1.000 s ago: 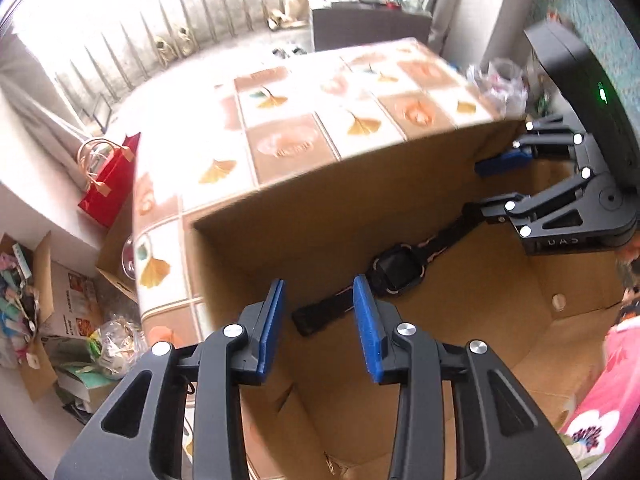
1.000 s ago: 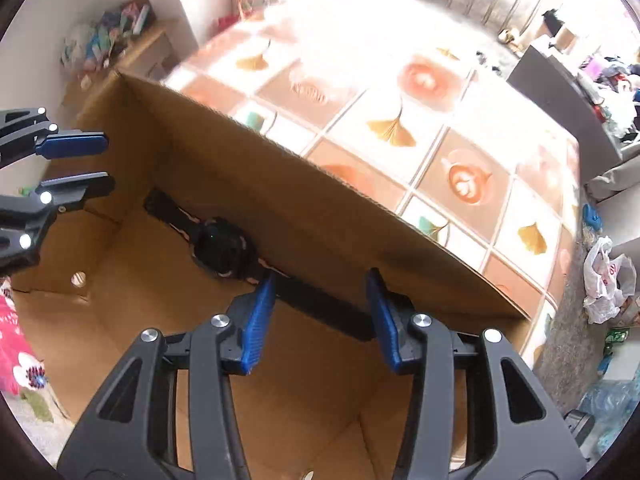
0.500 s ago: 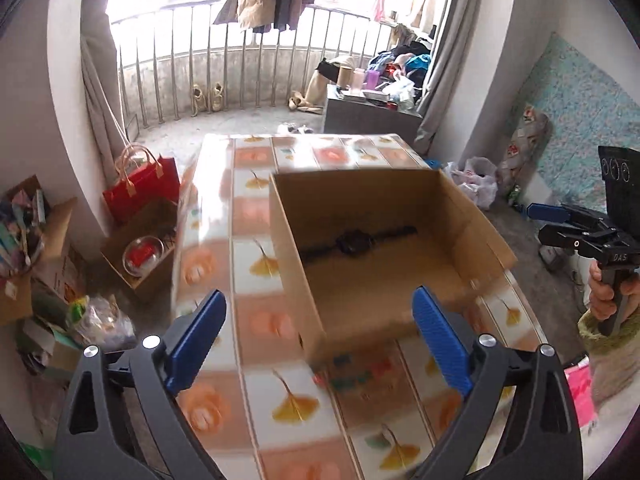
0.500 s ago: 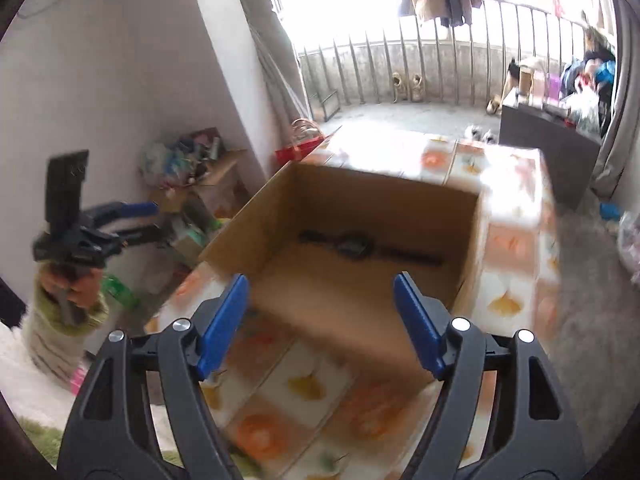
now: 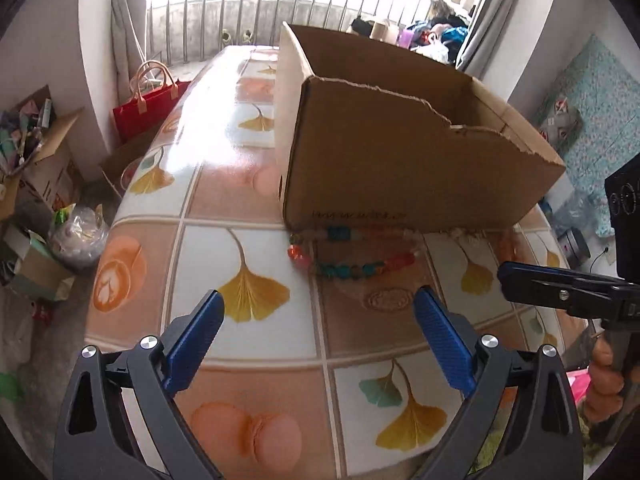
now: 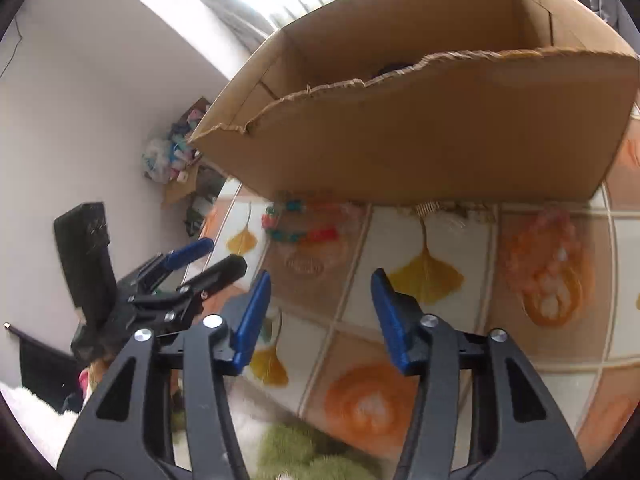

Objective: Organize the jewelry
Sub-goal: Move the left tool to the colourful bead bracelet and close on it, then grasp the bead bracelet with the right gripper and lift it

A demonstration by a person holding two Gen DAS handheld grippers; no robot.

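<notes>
Beads of a colourful bracelet (image 5: 348, 260) are seen on the tabletop (image 5: 248, 200) against the cardboard box (image 5: 400, 160). Nothing is held by the left gripper (image 5: 316, 344) or right gripper (image 6: 320, 316); both jaws are spread, now narrowing.

On the table (image 5: 248, 184), the cardboard box (image 5: 400, 152) sits at twelve o'clock; a beaded bracelet (image 5: 352, 256) lies just before its near wall; a bag (image 5: 148, 100) stands at ten o'clock.
</notes>
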